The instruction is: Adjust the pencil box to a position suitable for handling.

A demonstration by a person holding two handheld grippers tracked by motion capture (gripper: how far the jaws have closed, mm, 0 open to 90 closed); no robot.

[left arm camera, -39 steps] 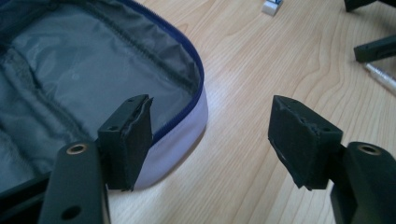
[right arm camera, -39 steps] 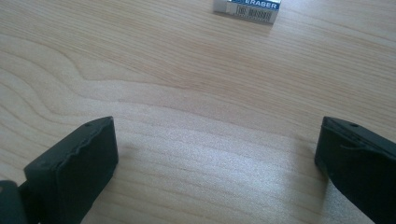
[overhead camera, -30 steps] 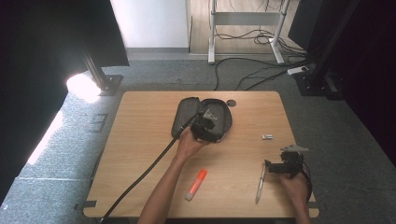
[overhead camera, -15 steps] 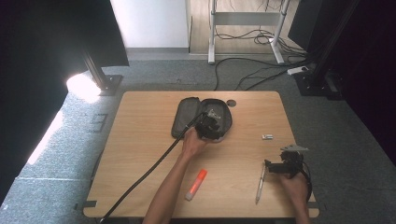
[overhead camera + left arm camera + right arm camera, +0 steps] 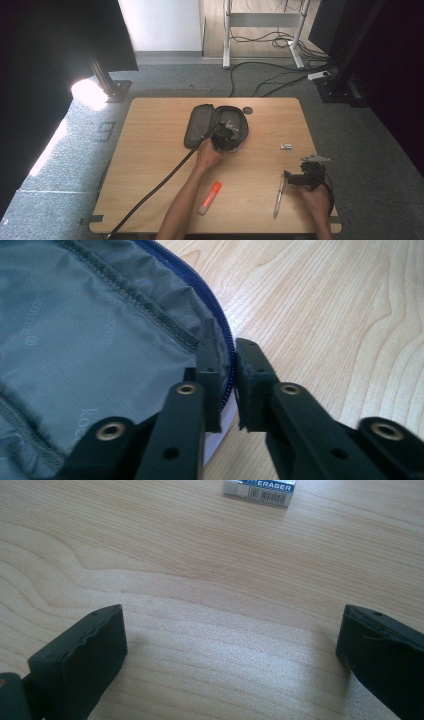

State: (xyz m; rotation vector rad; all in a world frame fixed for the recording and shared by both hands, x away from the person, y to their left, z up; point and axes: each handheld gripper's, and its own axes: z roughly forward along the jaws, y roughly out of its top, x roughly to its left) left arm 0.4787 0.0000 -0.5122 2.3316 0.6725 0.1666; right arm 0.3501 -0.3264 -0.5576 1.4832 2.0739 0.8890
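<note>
A dark pencil case (image 5: 200,122) lies unzipped at the table's far middle, its grey lining (image 5: 85,335) facing up. My left gripper (image 5: 225,137) is at the case's near right rim. In the left gripper view, the left gripper (image 5: 228,347) is shut on the blue zip edge (image 5: 220,320) of the case. My right gripper (image 5: 291,178) rests low at the table's near right, pointing left. In the right gripper view, the right gripper (image 5: 232,625) is open wide over bare wood. A white eraser (image 5: 260,487) lies ahead of it.
A pen (image 5: 278,196) lies just left of the right gripper. An orange marker (image 5: 210,197) lies near the front edge by the left forearm. The eraser (image 5: 286,146) sits on the table's right side. The left gripper's black cable (image 5: 155,187) runs to the front left corner.
The left hand has edged slightly along the case's near rim. The right gripper has not moved.
</note>
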